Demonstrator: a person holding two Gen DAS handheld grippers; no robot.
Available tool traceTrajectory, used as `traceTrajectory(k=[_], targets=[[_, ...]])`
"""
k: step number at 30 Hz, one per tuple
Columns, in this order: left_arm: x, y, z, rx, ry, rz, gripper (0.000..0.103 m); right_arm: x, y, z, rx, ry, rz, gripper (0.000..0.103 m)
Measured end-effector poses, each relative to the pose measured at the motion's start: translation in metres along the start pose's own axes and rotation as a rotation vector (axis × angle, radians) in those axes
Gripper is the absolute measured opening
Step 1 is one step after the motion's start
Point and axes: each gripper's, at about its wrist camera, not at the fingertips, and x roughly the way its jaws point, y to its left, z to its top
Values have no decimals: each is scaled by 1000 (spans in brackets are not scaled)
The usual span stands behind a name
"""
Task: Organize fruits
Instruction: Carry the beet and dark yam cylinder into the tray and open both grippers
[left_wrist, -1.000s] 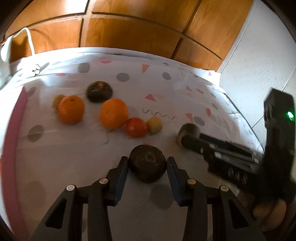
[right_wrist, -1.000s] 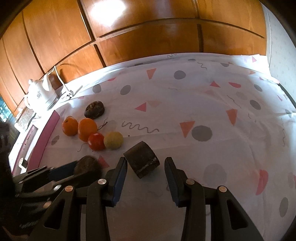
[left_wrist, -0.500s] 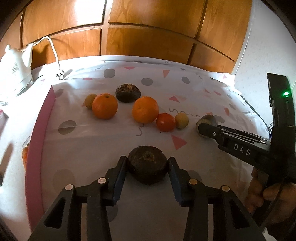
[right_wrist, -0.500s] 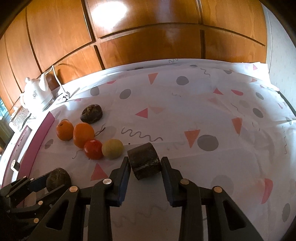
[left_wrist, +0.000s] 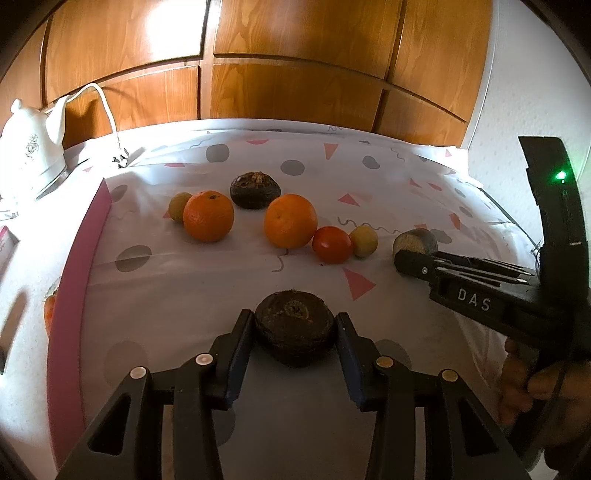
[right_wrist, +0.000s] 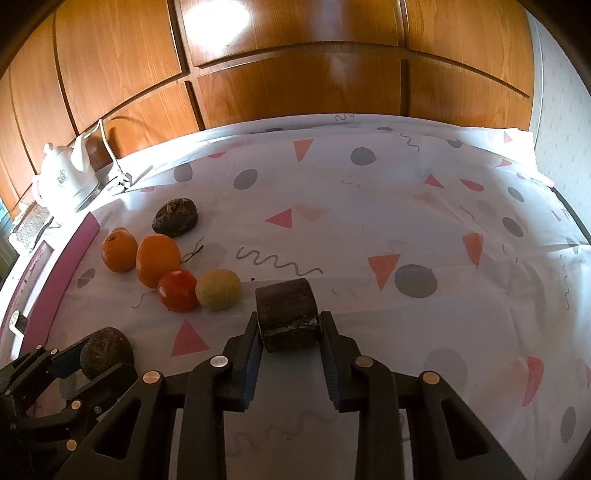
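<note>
My left gripper (left_wrist: 294, 334) is shut on a dark brown round fruit (left_wrist: 294, 325), held above the patterned tablecloth (left_wrist: 147, 280). My right gripper (right_wrist: 289, 328) is shut on a dark brown cut fruit (right_wrist: 287, 308); that gripper also shows at the right of the left wrist view (left_wrist: 413, 264). On the cloth lie two oranges (left_wrist: 208, 216) (left_wrist: 290, 220), a red fruit (left_wrist: 331, 244), two small yellow fruits (left_wrist: 364, 241) (left_wrist: 178, 206) and another dark fruit (left_wrist: 255, 190).
A white kettle (left_wrist: 31, 155) with a cord stands at the back left. A pink strip (left_wrist: 79, 280) runs along the cloth's left edge. Wooden panels (left_wrist: 295, 55) rise behind the table. A white wall (left_wrist: 517, 110) is at the right.
Both grippers have closed from open onto their dark fruits and lifted back a little; the left view has pulled away, so the fruit row sits further off.
</note>
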Motion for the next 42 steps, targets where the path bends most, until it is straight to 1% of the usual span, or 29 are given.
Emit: traceTrajectory(k=[3,6,11,13,16,20,25,29,33,36,39,42], targets=[[-2,-2,2,7,14,14,44,1,3,-1,-17,4,-20,29],[-10,0,3,-23,37,11,44,1,4,-1,-23,4,-26,29],[-27,5,0,-55,32,18,44,1,6,-1,-29,3,-34,29],[-35,8,-1,-68,22,10,44,1,7,-1,-32,4,-36,29],[-46,9,0,-66,5,17,44,1,8,-2,-39,2,-45,29],[-65,18,2,-92,-25,26,44,0,11,-2,-51,5,-59,28],[-85,38,7,-133,-53,39,44,-4,13,-1,-55,23,-72,28],[-97,62,6,-194,-66,53,44,-13,17,-3,-51,31,-53,27],[-108,87,3,-252,-84,80,44,-30,30,-2,-61,5,-3,28],[-112,106,0,-294,-91,113,44,-38,49,-1,-83,2,62,28],[-112,134,-3,-375,-75,122,44,-45,79,2,-136,6,156,28],[-111,157,-2,-429,-61,149,44,-47,109,3,-187,21,244,27]])
